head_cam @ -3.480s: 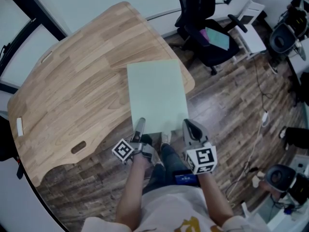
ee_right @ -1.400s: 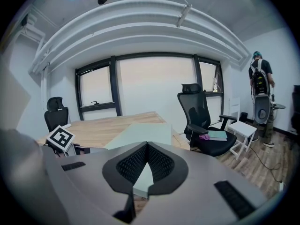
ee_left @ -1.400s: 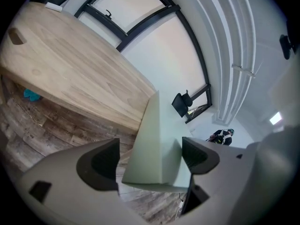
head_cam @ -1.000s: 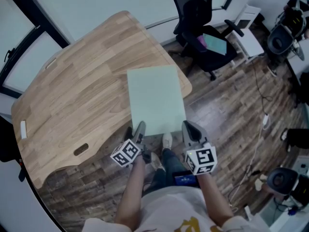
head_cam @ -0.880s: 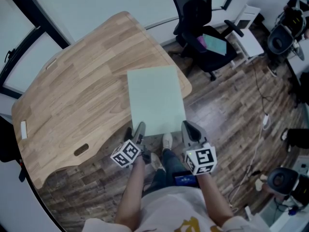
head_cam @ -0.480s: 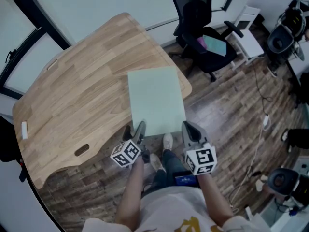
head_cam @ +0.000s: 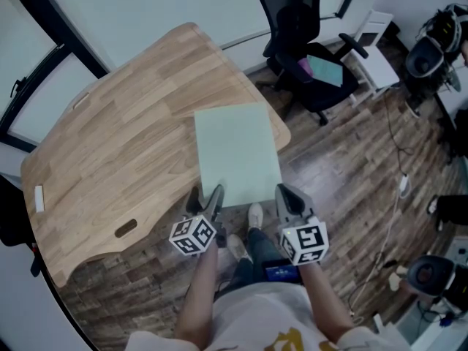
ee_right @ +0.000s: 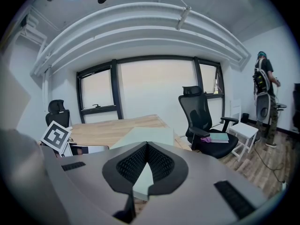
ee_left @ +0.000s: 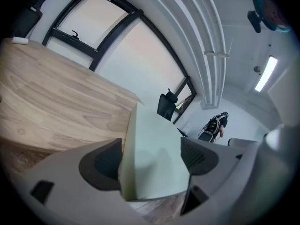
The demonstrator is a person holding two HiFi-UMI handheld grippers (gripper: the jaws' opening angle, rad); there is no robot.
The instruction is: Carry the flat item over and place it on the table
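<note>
At the near edge of the light wooden desk, the pale green flat rectangular board overhangs, clamped only by the right gripper while the left gripper stands released around its corner, so letting go now could tip it floorward.

Office, swivel chair, wooden desk, windows

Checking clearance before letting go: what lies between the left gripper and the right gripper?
In the head view, the near edge of the green board runs between the left gripper and the right gripper; below it, a shoe and wooden floor.
</note>
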